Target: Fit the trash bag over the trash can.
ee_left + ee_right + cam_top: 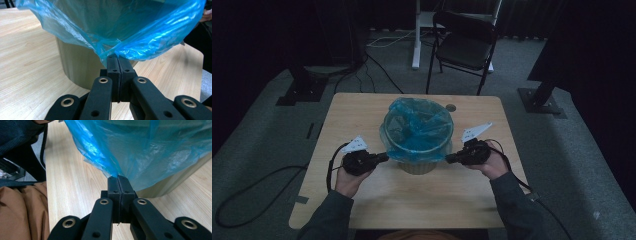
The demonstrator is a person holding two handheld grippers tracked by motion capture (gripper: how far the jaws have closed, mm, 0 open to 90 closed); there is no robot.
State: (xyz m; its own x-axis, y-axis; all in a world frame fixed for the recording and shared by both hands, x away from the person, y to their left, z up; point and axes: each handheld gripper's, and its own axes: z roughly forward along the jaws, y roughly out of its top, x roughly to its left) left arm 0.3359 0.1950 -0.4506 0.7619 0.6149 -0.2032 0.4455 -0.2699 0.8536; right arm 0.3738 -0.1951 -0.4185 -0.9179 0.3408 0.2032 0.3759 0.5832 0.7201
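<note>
A round beige bin point(417, 166) stands in the middle of the wooden table point(362, 107), lined with a blue plastic bag point(417, 127) that hangs over its rim. My left gripper point(384, 157) is at the bin's left side, shut on the bag's overhanging edge point(110, 53). On the bin's right side my right gripper point(449, 159) pinches the bag's edge point(116, 173) in the same way. In both gripper views the black jaws meet with thin blue film caught at their tips. The bin wall point(75, 67) sits just behind the left jaws.
A black folding chair point(464, 47) and a white desk leg point(416, 40) stand on the grey carpet beyond the table. Cables point(247, 195) trail over the floor at left. A small round hole point(451, 107) marks the table behind the bin.
</note>
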